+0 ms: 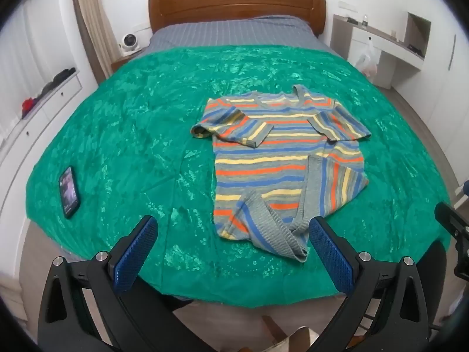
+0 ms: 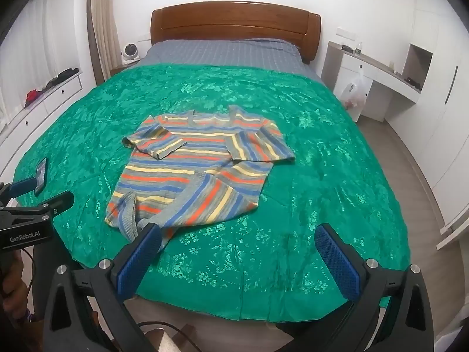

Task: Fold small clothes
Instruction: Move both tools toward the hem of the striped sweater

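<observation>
A small striped sweater [image 1: 281, 158] in grey, blue, orange and yellow lies on the green bedspread [image 1: 132, 135]. Both sleeves are folded across its chest, and its lower right corner and hem are turned up. It also shows in the right wrist view [image 2: 193, 173]. My left gripper [image 1: 231, 234] is open and empty, hovering near the bed's front edge just before the sweater's hem. My right gripper [image 2: 239, 240] is open and empty, to the right of the hem. The left gripper's body shows at the left edge of the right wrist view [image 2: 38, 208].
A black phone [image 1: 69, 192] lies on the bedspread at the front left. The wooden headboard [image 1: 234, 3] is at the far end. White drawers [image 1: 35, 108] run along the left wall; a desk with a plastic bag [image 1: 368, 58] stands at the right.
</observation>
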Demonstrator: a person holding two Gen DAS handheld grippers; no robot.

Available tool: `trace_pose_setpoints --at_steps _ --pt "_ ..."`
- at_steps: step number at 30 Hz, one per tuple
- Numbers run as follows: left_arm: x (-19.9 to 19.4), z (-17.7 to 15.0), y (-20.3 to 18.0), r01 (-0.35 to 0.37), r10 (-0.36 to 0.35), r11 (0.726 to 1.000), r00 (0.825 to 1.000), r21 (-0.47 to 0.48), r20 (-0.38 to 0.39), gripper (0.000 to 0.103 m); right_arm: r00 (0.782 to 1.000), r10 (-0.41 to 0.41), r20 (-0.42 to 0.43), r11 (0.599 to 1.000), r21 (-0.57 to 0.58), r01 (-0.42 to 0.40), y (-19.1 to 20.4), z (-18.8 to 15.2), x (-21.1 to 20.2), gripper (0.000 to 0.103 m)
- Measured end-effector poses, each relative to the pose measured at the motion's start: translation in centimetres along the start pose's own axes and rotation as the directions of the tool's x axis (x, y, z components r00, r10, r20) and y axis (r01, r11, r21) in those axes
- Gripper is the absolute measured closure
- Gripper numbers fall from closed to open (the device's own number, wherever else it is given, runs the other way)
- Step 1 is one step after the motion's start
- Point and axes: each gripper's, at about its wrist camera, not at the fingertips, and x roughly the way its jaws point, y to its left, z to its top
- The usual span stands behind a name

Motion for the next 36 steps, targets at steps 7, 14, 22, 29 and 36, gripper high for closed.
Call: trace_pose_setpoints --at_steps 7,14,22,29,36 --pt "0.0 0.0 0.3 0.004 -0.005 1.0 1.0 -0.003 -0.022 0.0 1.0 -0.001 -0.015 1.0 0.0 0.001 0.1 -0.1 0.3 0.0" --pt "-0.2 -0.1 0.3 -0.006 0.006 1.0 1.0 0.001 0.03 0.0 1.0 -0.006 -0.012 1.0 0.007 0.006 0.1 -0.2 0.5 0.0" --pt "0.3 -0.3 -0.1 -0.007 0.007 1.0 1.0 0.002 0.026 0.0 1.0 -0.021 -0.02 1.0 0.01 0.021 -0.2 -0.3 0.6 0.0" --pt "0.4 -0.6 0.0 -0.01 0.01 1.0 1.0 -0.001 0.03 0.0 0.999 -0.042 -0.027 0.999 0.011 0.042 -0.3 -0.5 0.7 0.0" --pt "0.5 -0.8 -0.3 -0.001 0.001 1.0 1.0 -0.003 0.014 0.0 0.998 -0.047 -0.03 0.999 0.01 0.047 -0.3 -0.5 0.8 0.0"
